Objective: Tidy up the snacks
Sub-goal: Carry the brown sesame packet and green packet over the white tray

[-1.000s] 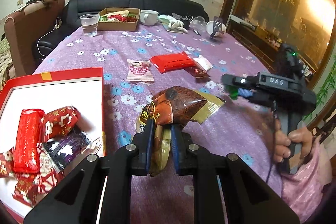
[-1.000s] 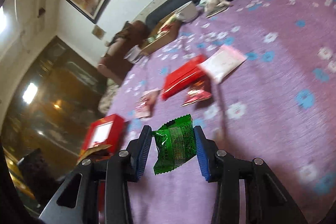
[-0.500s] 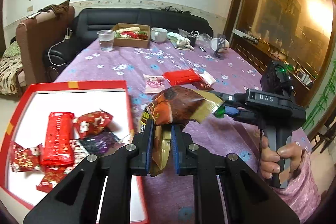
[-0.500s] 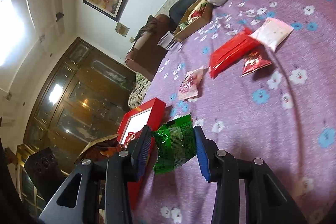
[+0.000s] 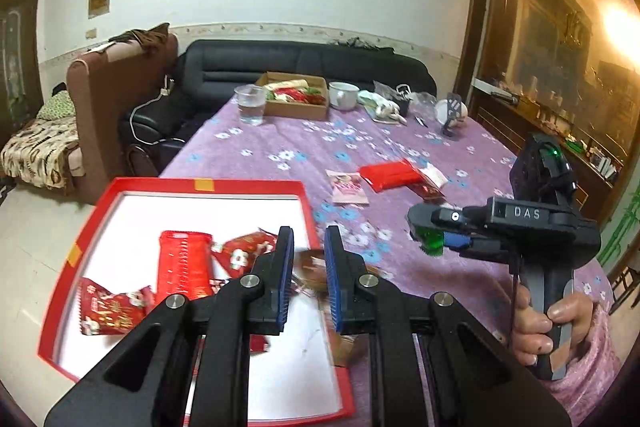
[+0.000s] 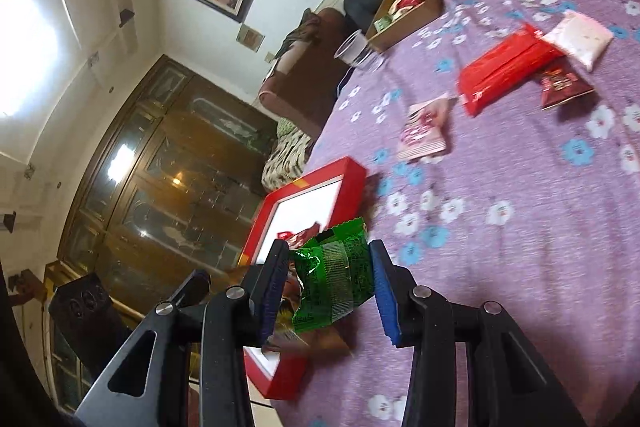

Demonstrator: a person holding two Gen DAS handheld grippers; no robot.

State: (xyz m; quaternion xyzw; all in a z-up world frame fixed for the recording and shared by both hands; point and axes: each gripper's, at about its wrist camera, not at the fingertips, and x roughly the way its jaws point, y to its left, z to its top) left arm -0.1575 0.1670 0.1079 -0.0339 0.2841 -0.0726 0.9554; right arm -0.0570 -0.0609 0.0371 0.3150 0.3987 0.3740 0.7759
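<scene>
My left gripper (image 5: 307, 247) hangs open over the right edge of the red tray (image 5: 200, 183). The brown snack packet (image 5: 310, 269) is blurred below and between its fingers, loose. The tray holds several red packets (image 5: 185, 265). My right gripper (image 6: 331, 269) is shut on a green snack packet (image 6: 334, 287) and holds it above the tray's (image 6: 316, 175) near corner; it also shows in the left wrist view (image 5: 430, 241). The brown packet (image 6: 316, 341) shows under it, over the tray's rim.
On the purple flowered tablecloth (image 5: 400, 143) lie a pink packet (image 5: 347, 187), a long red packet (image 5: 390, 174), a white packet (image 5: 436, 175) and a dark red one (image 6: 562, 85). At the far end stand a plastic cup (image 5: 251, 105), a cardboard box (image 5: 294, 101) and a bowl (image 5: 343, 95).
My left gripper has opened and the brown packet has dropped out toward the tray's right edge. My right gripper has carried the green packet closer to the tray.
</scene>
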